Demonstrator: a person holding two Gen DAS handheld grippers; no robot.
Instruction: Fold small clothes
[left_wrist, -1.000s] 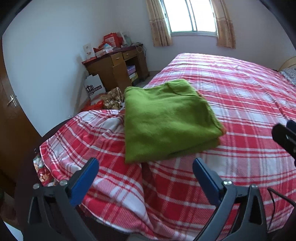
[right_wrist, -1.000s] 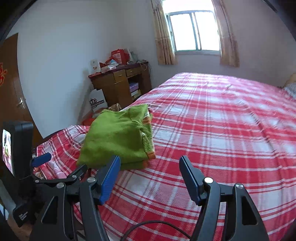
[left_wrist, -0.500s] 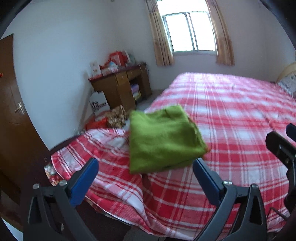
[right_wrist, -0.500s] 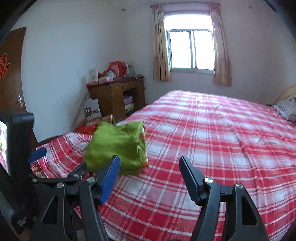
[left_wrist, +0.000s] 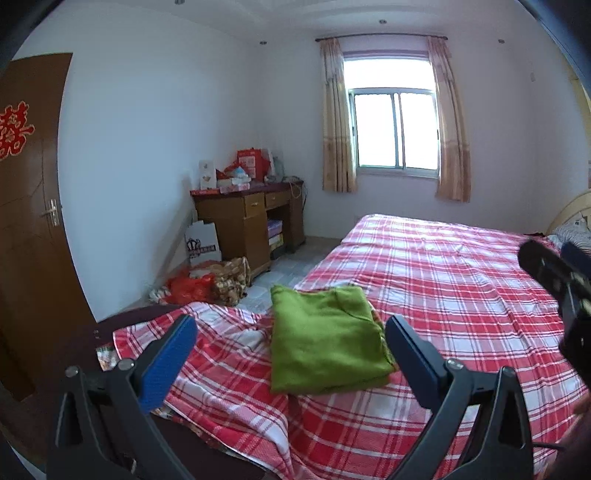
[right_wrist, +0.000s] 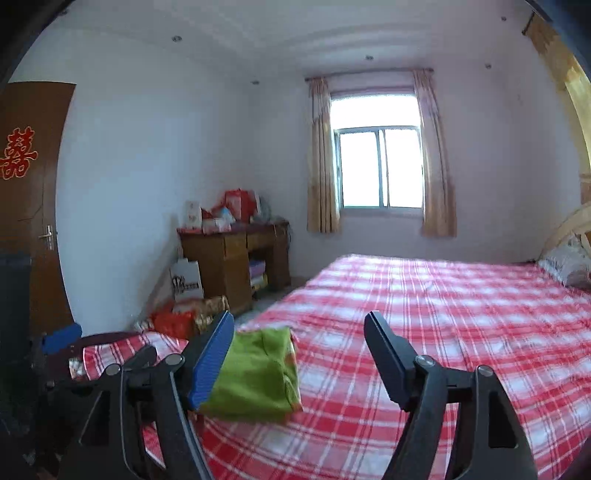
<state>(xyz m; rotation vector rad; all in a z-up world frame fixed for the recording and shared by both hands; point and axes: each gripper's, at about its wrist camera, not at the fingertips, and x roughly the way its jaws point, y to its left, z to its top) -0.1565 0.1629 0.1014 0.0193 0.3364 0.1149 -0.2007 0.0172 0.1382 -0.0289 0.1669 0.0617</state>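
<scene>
A folded green sweater (left_wrist: 325, 339) lies on the near left corner of the red plaid bedspread (left_wrist: 443, 280), while the left gripper (left_wrist: 290, 345) and right gripper (right_wrist: 299, 354) hover above it, both spread wide and empty.

— Item one: we are seeing the green garment (left_wrist: 325, 343) showing soft, matt, fuzzy cloth; the plaid bedsheet (left_wrist: 461, 280) showing thin woven cotton.

— Item two: we are noting the desk (left_wrist: 243, 218) showing glossy varnished wood, gripper pads (left_wrist: 168, 363) looking ribbed blue plastic.
</scene>
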